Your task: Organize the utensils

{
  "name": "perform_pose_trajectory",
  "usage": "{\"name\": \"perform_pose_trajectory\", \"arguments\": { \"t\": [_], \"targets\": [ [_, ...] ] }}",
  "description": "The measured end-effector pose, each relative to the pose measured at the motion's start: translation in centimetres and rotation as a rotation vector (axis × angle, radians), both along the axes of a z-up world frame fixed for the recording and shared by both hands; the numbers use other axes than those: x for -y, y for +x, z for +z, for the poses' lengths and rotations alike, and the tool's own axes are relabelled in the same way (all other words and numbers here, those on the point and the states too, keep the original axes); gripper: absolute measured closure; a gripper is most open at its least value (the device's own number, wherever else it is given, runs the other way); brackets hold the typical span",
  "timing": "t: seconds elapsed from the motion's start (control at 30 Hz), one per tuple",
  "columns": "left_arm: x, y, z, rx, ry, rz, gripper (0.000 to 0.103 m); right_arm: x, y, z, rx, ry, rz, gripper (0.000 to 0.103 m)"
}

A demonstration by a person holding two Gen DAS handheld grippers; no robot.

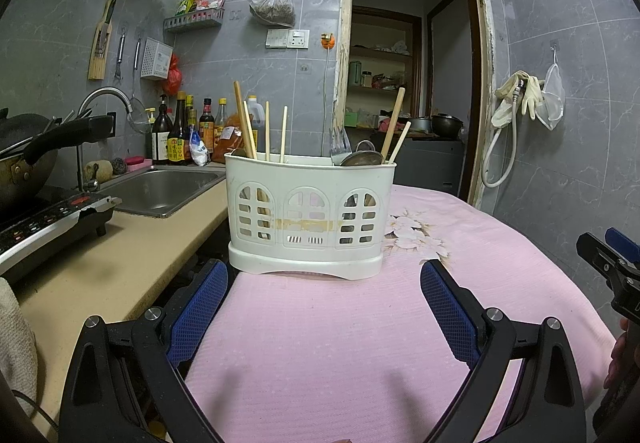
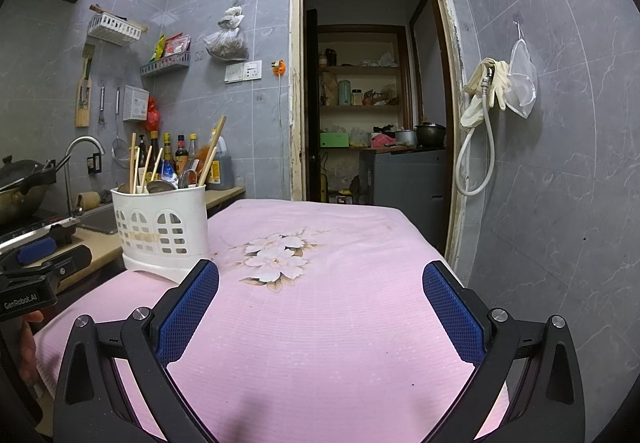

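A white plastic utensil holder (image 1: 310, 213) stands on the pink tablecloth (image 1: 320, 343) near its left edge. It holds several wooden chopsticks (image 1: 250, 131), a metal spoon (image 1: 360, 158) and a fork (image 1: 338, 145). My left gripper (image 1: 323, 275) is open and empty, just in front of the holder. In the right wrist view the holder (image 2: 162, 229) is at the left and my right gripper (image 2: 320, 275) is open and empty over the cloth, to the holder's right. The right gripper also shows at the right edge of the left wrist view (image 1: 616, 267).
A beige counter (image 1: 120, 259) on the left carries a sink (image 1: 160, 189), an induction cooker (image 1: 48, 221) with a wok (image 1: 24, 159), and several sauce bottles (image 1: 180, 135). An open doorway (image 2: 372, 103) lies behind the table. A hose and gloves (image 2: 480, 115) hang on the right wall.
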State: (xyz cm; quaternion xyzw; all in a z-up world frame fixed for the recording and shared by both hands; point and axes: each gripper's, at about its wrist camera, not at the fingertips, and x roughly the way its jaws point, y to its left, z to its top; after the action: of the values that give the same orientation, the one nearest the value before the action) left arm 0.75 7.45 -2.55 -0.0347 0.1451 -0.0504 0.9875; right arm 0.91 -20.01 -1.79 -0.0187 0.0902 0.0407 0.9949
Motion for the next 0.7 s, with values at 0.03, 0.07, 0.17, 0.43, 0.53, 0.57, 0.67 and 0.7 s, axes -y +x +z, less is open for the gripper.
{"name": "perform_pose_trajectory", "arguments": {
  "t": [0.03,0.07,0.17,0.43,0.53,0.57,0.67,0.7],
  "targets": [
    [-0.01,-0.02,0.00,0.001,0.001,0.001,0.008,0.03,0.01,0.01,-0.001,0.001,0.000,0.000],
    [-0.01,-0.03,0.00,0.002,0.000,0.001,0.008,0.01,0.00,0.01,-0.002,0.001,0.000,0.000],
    [-0.05,0.00,0.01,0.000,-0.001,0.001,0.008,0.03,0.01,0.01,-0.001,0.000,0.001,0.000],
    [-0.10,-0.01,0.02,0.001,0.000,0.000,0.008,-0.06,-0.02,-0.02,-0.002,0.001,0.000,0.000],
    [-0.08,0.00,0.02,-0.001,0.000,0.000,0.008,-0.12,-0.06,0.00,-0.002,0.002,0.000,0.000],
    [-0.09,-0.01,0.03,-0.001,-0.001,0.000,0.008,-0.12,-0.05,-0.02,-0.002,0.002,0.000,0.000],
    [-0.04,0.00,0.04,0.000,0.000,0.000,0.008,-0.17,-0.08,-0.05,-0.003,0.002,0.001,0.000],
    [-0.07,-0.01,0.04,0.000,0.000,0.000,0.008,-0.20,-0.10,-0.05,-0.003,0.002,0.001,0.000]
  ]
}}
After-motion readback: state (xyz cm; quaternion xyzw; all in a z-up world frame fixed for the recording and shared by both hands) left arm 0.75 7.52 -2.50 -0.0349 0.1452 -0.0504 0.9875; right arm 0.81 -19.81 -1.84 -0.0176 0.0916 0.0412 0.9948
